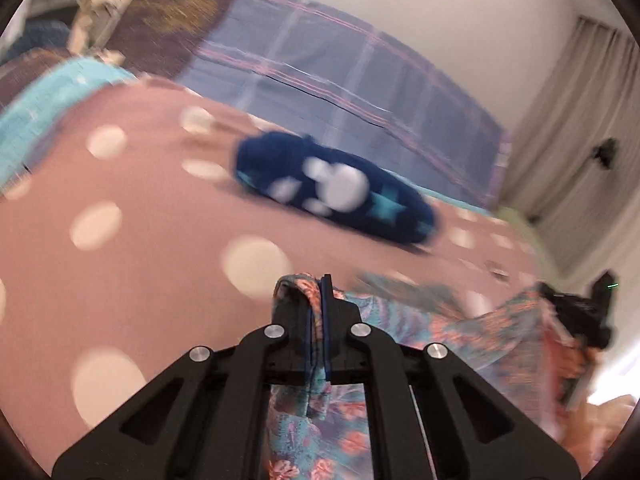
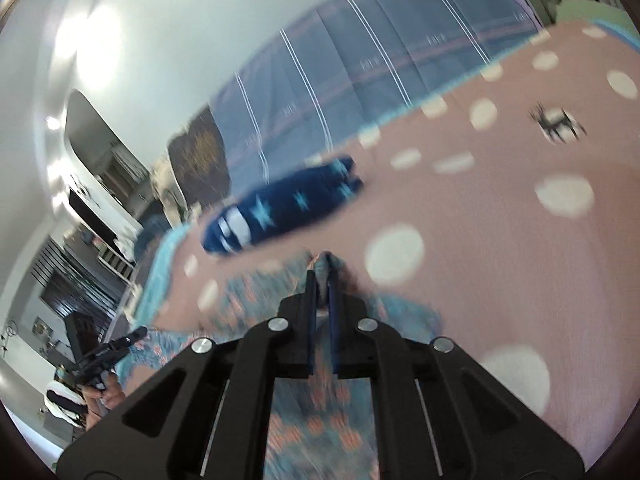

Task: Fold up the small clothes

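A small floral garment (image 1: 460, 332), teal with orange flowers, hangs stretched between my two grippers above the bed. My left gripper (image 1: 318, 284) is shut on one edge of it. My right gripper (image 2: 322, 264) is shut on another edge of the floral garment (image 2: 256, 300). The right gripper also shows at the right of the left wrist view (image 1: 580, 312), and the left gripper at the lower left of the right wrist view (image 2: 132, 336). A folded dark blue garment (image 1: 336, 188) with white shapes and teal stars lies on the bed beyond; it also shows in the right wrist view (image 2: 280, 208). Both views are motion-blurred.
The bed has a pink cover with cream dots (image 1: 140, 208) and a teal border. A blue plaid pillow or blanket (image 1: 352, 84) lies at the far side, a brown cushion (image 1: 172, 16) beside it. Curtains (image 1: 580, 120) hang at right. Room furniture (image 2: 80, 240) stands past the bed.
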Demonstrator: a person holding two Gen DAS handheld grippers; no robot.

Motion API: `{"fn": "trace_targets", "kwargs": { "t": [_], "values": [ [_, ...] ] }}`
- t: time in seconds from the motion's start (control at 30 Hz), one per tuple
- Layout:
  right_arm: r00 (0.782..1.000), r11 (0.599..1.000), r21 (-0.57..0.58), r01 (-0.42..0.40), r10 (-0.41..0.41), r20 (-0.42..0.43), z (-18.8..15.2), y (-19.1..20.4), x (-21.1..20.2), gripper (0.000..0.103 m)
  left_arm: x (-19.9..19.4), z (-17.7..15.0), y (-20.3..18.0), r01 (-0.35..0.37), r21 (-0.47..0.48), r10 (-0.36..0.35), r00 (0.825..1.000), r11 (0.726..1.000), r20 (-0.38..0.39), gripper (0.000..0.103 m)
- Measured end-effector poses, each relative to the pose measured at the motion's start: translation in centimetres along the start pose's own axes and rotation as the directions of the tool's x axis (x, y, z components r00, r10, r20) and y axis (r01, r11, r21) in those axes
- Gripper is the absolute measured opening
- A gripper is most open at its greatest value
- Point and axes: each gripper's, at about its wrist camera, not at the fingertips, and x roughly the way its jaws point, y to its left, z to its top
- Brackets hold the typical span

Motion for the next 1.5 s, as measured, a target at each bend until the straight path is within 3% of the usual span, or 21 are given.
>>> {"fn": "trace_targets", "kwargs": {
  "t": [0.07, 0.2, 0.27, 0.3, 0.4, 0.6, 0.8, 0.83, 0.87, 0.9, 0.97, 1.03, 1.1, 1.13, 1.2, 1.27, 1.3, 1.5],
  "values": [
    [0.999, 0.999, 0.013, 0.043, -0.043, -0.008, 2.0, -0.4, 2.9, 0.005, 3.5, -0.4, 0.4, -0.099, 0.02, 0.1, 0.993, 0.995, -0.061, 0.031],
    [0.969, 0.977, 0.064, 0.205, -0.193, -0.151, 2.4, -3.3, 9.6, 0.013, 5.8, -1.4, 2.1, -0.12, -0.019, 0.116, 0.983, 0.993, -0.146, 0.039],
    [0.954, 0.966, 0.084, 0.246, -0.226, -0.196, 1.4, -5.0, 11.0, 0.013, 5.0, -1.5, 2.5, -0.115, -0.013, 0.112, 0.986, 0.993, -0.127, 0.055],
    [0.956, 0.967, 0.09, 0.237, -0.216, -0.198, 1.0, -5.4, 11.0, 0.014, 4.3, -1.5, 2.7, -0.112, -0.013, 0.11, 0.988, 0.994, -0.109, 0.055],
    [0.957, 0.972, 0.078, 0.224, -0.204, -0.206, 0.1, -6.0, 10.3, 0.03, 2.8, -1.5, 2.7, -0.09, 0.019, 0.092, 0.99, 0.996, -0.106, 0.055],
    [0.952, 0.981, 0.001, 0.196, -0.19, -0.241, -0.3, -4.8, 9.9, 0.034, 2.0, -3.4, 1.4, -0.061, 0.109, 0.08, 0.98, 0.992, -0.184, 0.055],
    [0.947, 0.98, -0.092, 0.175, -0.193, -0.258, -2.4, -2.5, 8.8, 0.034, 4.2, -4.5, -0.6, -0.105, 0.227, 0.162, 0.954, 0.968, -0.251, 0.051],
    [0.946, 0.983, -0.103, 0.152, -0.174, -0.274, -3.0, -2.1, 8.3, 0.034, 4.6, -4.4, -0.6, -0.112, 0.228, 0.171, 0.952, 0.967, -0.255, 0.033],
    [0.944, 0.983, -0.112, 0.147, -0.174, -0.28, -3.4, -1.8, 8.0, 0.034, 5.1, -4.0, -0.5, -0.115, 0.21, 0.17, 0.949, 0.971, -0.265, 0.008],
    [0.943, 0.982, -0.123, 0.146, -0.176, -0.283, -3.7, -1.6, 7.8, 0.034, 5.3, -3.6, -0.3, -0.105, 0.181, 0.153, 0.951, 0.978, -0.271, 0.002],
    [0.939, 0.979, -0.153, 0.137, -0.177, -0.293, -4.4, -1.0, 7.0, 0.035, 5.0, -1.5, 0.5, -0.041, 0.053, 0.052, 0.972, 0.998, -0.228, 0.002],
    [0.935, 0.974, -0.176, 0.141, -0.189, -0.3, -5.0, -0.7, 6.7, 0.037, 4.4, 0.9, 1.9, -0.024, -0.092, 0.012, 0.991, 0.995, -0.134, 0.002],
    [0.932, 0.97, -0.193, 0.149, -0.203, -0.301, -5.4, -0.5, 6.4, 0.037, 3.9, 3.1, 4.1, -0.042, -0.256, 0.031, 0.998, 0.966, -0.05, 0.002],
    [0.93, 0.967, -0.202, 0.157, -0.214, -0.298, -5.6, -0.5, 6.4, 0.037, 3.6, 3.7, 4.9, -0.069, -0.292, 0.067, 0.998, 0.954, -0.019, 0.003],
    [0.929, 0.965, -0.203, 0.166, -0.222, -0.296, -5.9, -0.8, 6.3, 0.037, 3.4, 4.2, 5.3, -0.108, -0.278, 0.11, 0.994, 0.955, -0.009, 0.01],
    [0.929, 0.968, -0.183, 0.17, -0.219, -0.299, -6.1, -1.3, 6.3, 0.037, 3.3, 3.6, 4.9, -0.112, -0.23, 0.107, 0.994, 0.967, -0.034, 0.043],
    [0.929, 0.969, -0.175, 0.171, -0.218, -0.3, -6.3, -1.5, 6.2, 0.037, 3.2, 3.0, 4.5, -0.127, -0.189, 0.12, 0.992, 0.974, -0.048, 0.047],
    [0.933, 0.97, -0.167, 0.175, -0.218, -0.288, -6.3, -2.0, 5.9, 0.04, 4.9, 0.1, 3.6, -0.153, -0.001, 0.151, 0.977, 0.988, -0.151, 0.051]
  ]
}}
